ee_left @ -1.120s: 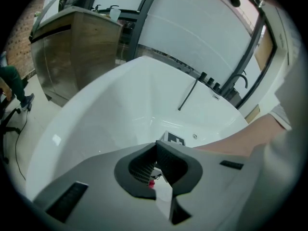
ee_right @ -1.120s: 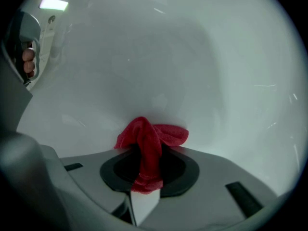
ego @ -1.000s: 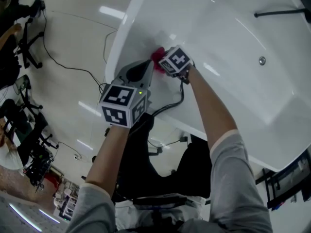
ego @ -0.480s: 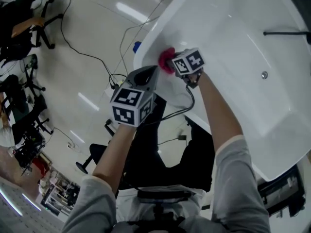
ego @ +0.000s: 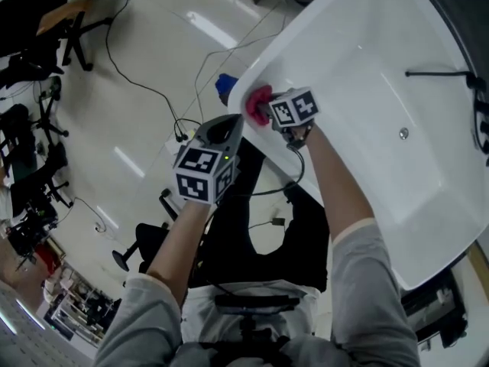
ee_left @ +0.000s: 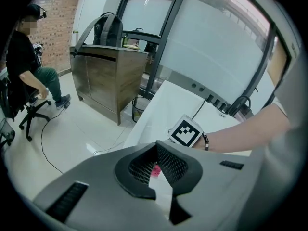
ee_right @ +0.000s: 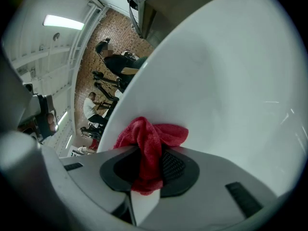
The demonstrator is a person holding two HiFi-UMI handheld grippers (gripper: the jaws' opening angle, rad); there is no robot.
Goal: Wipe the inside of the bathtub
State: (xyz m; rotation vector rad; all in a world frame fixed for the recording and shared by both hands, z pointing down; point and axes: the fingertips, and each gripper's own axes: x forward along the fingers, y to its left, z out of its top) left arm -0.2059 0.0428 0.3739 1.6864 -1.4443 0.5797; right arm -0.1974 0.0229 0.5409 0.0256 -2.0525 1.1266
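Glossy white bathtub [ego: 382, 75] touches red cloth [ee_right: 149, 136] pinched in right hand-held gripper [ee_right: 146, 167]; left hand-held gripper [ee_left: 156, 165] closed.

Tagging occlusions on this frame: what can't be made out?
- Red cloth: head view, the marker cube of the right tool covers its near part.
- Bathtub: head view, far end cut off by the right edge.
- Blue object: head view, partly behind the tub rim, too small to identify.

Head view: from high above the bathtub [ego: 367, 67], steeply down onto its near end. Left gripper view: just outside that end, facing along the bathtub. Right gripper view: close against its inner wall. Shared by all: that end, red cloth [ee_right: 150, 141].
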